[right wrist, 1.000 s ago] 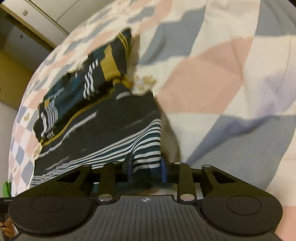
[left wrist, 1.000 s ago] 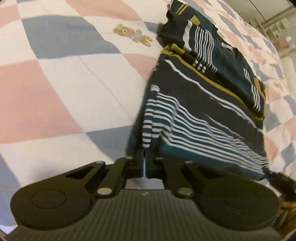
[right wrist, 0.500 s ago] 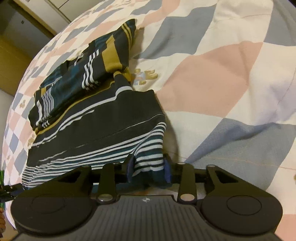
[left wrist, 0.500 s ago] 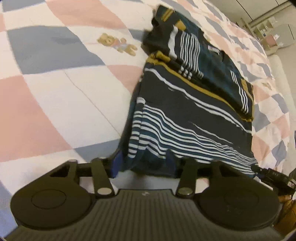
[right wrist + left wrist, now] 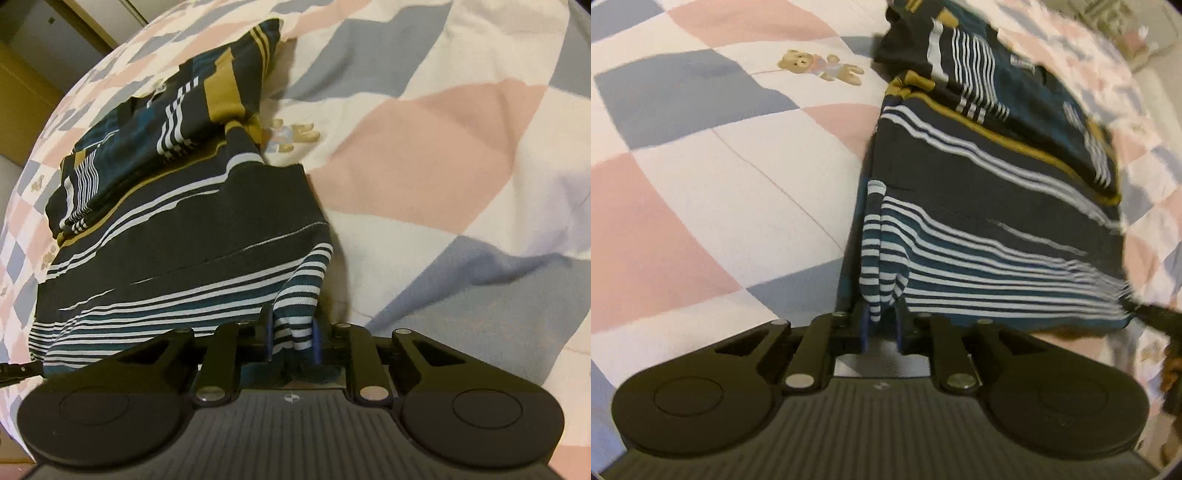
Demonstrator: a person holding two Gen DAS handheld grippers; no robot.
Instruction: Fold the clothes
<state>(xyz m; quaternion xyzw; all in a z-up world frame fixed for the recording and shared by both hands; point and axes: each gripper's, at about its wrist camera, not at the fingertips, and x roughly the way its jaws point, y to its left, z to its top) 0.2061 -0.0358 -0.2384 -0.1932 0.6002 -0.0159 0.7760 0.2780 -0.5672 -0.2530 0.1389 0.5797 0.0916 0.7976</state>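
Our left gripper [image 5: 881, 325], wide half a second ago, has narrowed onto the near hem corner of the striped shirt [image 5: 979, 221]. Our right gripper [image 5: 293, 338] still pinches the other corner (fabric bunched between fingers) on the checkered bedspread [image 5: 461, 129].

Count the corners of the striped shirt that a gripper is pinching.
2. The left gripper pinches one near corner of the shirt, the right gripper the other. The far corners lie folded on the quilt, out of clear view.
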